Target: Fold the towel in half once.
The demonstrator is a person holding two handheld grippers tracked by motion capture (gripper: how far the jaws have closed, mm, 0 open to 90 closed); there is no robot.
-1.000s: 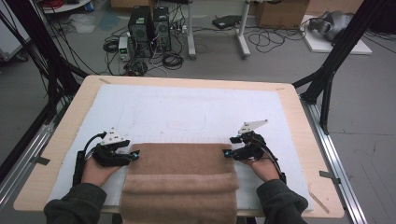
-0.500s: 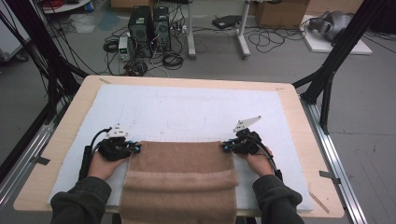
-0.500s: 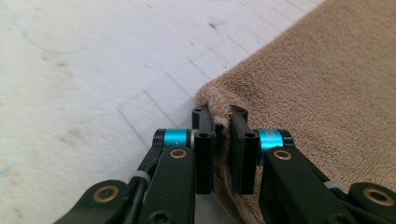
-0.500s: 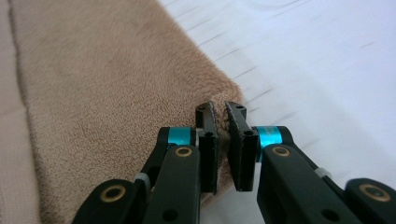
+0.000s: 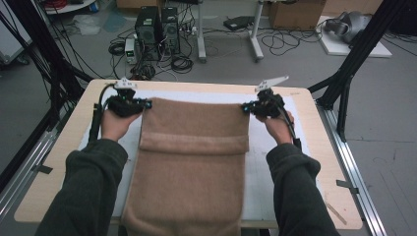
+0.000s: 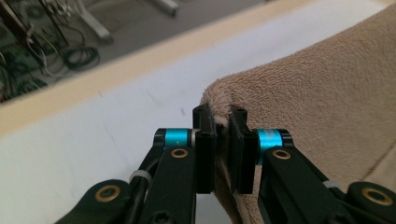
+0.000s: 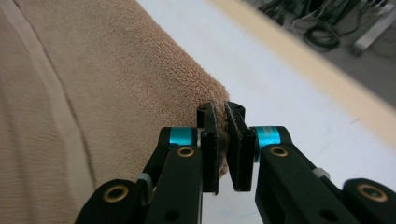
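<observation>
A brown towel (image 5: pixel 192 167) is stretched between my two grippers and drapes back over the table's near edge, with a fold line across its upper part. My left gripper (image 5: pixel 145 104) is shut on its far left corner and my right gripper (image 5: pixel 244 108) on its far right corner, both raised above the table. In the left gripper view the black jaws (image 6: pixel 220 126) pinch a bunched corner of towel (image 6: pixel 327 84). In the right gripper view the jaws (image 7: pixel 221 123) clamp the edge of the towel (image 7: pixel 93 84) the same way.
The white mat (image 5: pixel 257 172) covers the wooden table (image 5: pixel 317 132). Beyond the far edge the floor holds computer towers (image 5: pixel 157 24), cables and table legs. Black frame posts (image 5: pixel 349 73) stand at both far corners.
Both grippers closed on the towel's corners near the table's front, then rose and moved toward the far edge, drawing the towel out across the mat.
</observation>
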